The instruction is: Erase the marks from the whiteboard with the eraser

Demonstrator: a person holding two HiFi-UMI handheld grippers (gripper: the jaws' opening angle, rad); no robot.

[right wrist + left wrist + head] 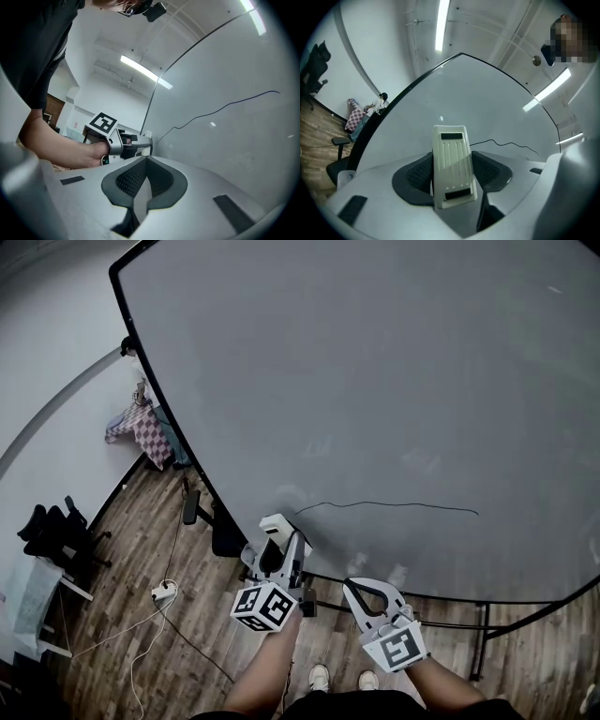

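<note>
Between the left gripper's (452, 172) jaws stands the eraser (450, 154), a white ribbed block. Both dark pads press on its sides, and its far end sticks out past the jaw tips. That end points at the whiteboard (487, 103). In the head view the eraser (275, 524) sits near the board's lower left edge, just left of where a thin dark line (394, 504) begins. I cannot tell whether the eraser touches the board. The line runs roughly level across the lower part of the board.

The right gripper (146, 160) has its jaws closed tip to tip, with nothing between them. It hangs just right of the left gripper, below the board's bottom edge, over the wooden floor (122, 615).
</note>
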